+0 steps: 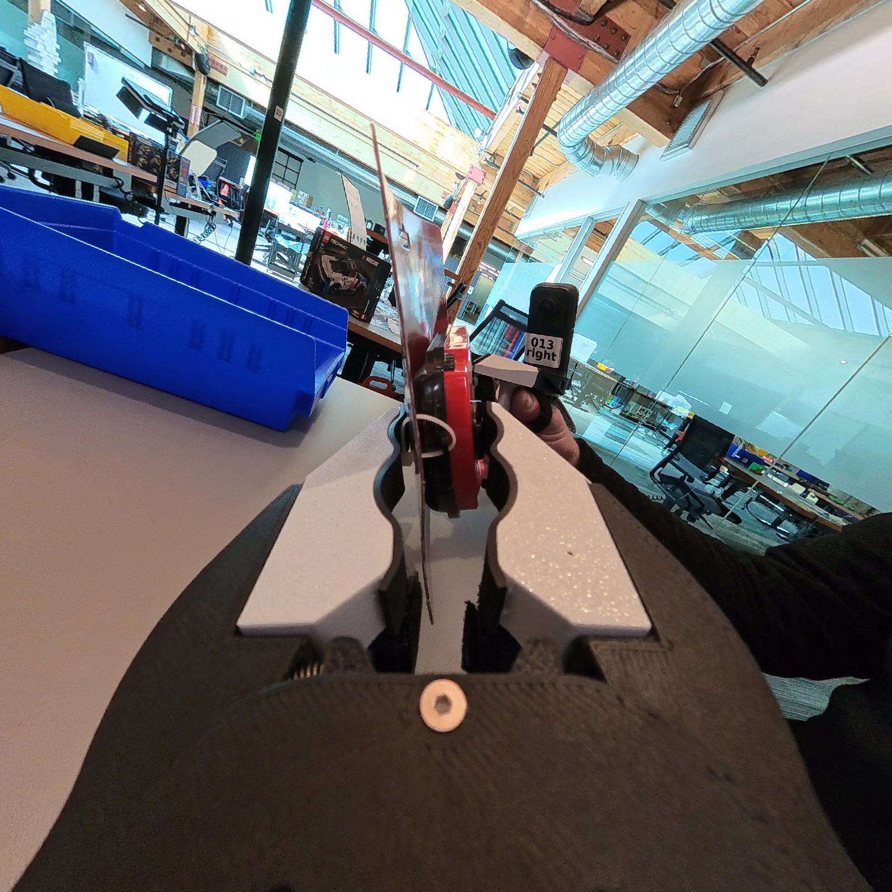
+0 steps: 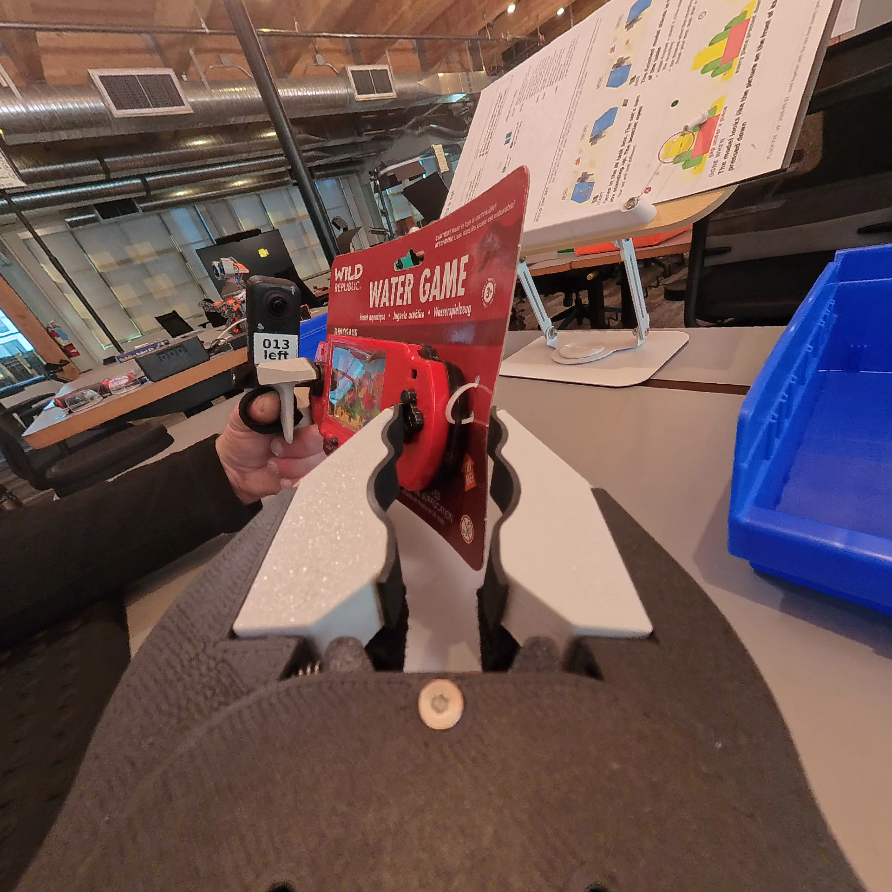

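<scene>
A red handheld water-game toy is zip-tied to a red backing card and held upright above the grey table. My right gripper is shut on the toy's right end, with one finger in front and one behind the card. My left gripper is shut on the toy, seen edge-on with the card rising above it. The left gripper also shows in the right wrist view at the toy's left end. The right gripper shows in the left wrist view, held by a hand.
An open blue plastic bin stands on the table to the right; it also shows in the left wrist view at the left. A white stand holds an instruction sheet behind the toy. A black pole rises beyond the bin.
</scene>
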{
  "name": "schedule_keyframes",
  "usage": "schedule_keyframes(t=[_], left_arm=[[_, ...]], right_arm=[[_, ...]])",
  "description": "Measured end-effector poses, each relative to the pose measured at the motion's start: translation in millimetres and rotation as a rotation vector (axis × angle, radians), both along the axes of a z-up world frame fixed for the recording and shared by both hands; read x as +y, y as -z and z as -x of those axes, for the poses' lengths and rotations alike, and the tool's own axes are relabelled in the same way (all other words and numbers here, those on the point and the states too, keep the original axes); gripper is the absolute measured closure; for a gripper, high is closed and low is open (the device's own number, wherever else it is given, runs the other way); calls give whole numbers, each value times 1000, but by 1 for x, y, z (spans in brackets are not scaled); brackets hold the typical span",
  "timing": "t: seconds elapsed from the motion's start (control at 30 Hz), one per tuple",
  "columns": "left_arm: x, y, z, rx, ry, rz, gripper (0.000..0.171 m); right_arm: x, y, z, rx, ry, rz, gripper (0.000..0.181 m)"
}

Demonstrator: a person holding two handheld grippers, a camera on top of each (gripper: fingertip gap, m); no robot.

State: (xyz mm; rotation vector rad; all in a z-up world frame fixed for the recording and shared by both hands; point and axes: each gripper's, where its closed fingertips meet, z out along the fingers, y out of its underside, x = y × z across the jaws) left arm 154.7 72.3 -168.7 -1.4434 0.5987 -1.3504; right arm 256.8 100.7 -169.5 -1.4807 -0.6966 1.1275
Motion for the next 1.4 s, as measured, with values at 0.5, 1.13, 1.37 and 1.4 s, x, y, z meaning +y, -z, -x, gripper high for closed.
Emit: schedule_keyframes(t=[0.5, 1.13, 1.37, 1.4], left_arm=[[-1, 1, -2, 10, -2, -1, 145], [-2, 2, -3, 17, -3, 0, 144], [-2, 2, -3, 16, -2, -1, 144], [-2, 2, -3, 16, -1, -1, 144]], right_arm=[[1, 0, -1, 8, 10, 5, 143], [1, 1, -2, -17, 20, 0, 150], [1, -1, -2, -12, 19, -9, 150], [1, -1, -2, -8, 19, -10, 149]])
